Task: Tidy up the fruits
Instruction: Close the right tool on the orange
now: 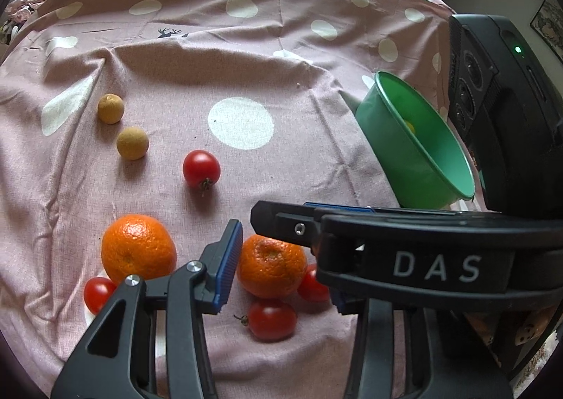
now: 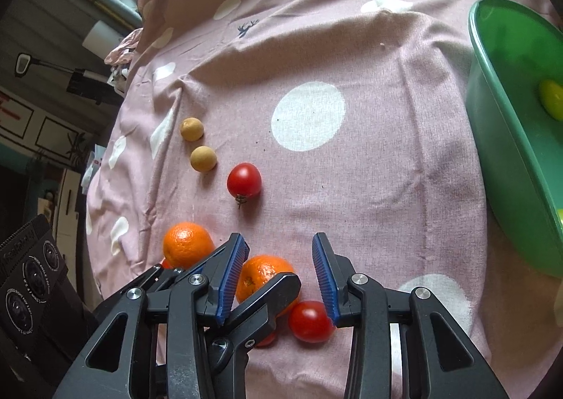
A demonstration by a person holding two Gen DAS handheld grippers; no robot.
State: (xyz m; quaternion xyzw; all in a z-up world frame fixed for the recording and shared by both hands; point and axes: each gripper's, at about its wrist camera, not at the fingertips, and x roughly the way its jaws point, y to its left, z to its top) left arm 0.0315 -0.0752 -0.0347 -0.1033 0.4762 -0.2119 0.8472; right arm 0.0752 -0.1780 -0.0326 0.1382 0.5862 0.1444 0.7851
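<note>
I hold my right tool (image 2: 281, 275) wide open and low over the fruit at 6 o'clock of the pink dotted cloth (image 2: 369, 170), because the pile there is tight and I want room for both pads; it grips nothing; a red tomato (image 2: 311, 321) lies just beside its right pad, and the near orange (image 2: 262, 275) sits between the pads, partly behind my other tool's finger. My left tool (image 1: 281, 251) comes in from 9 o'clock and is also open and empty; its blue pad (image 1: 227, 265) stands between the two oranges, the far orange (image 1: 139, 249) on one side. I judge both tools aim at the same orange, which may make them collide. The green bowl (image 2: 499, 124) waits at 3 o'clock, tilted, with something yellow-green inside; the fruit belongs there, I think. The oranges look bright, with dimpled skin; the tomatoes are glossy and round, so they can roll; two small tan fruits (image 2: 197, 143) and one lone tomato (image 2: 244, 180) lie apart toward 10 o'clock.
</note>
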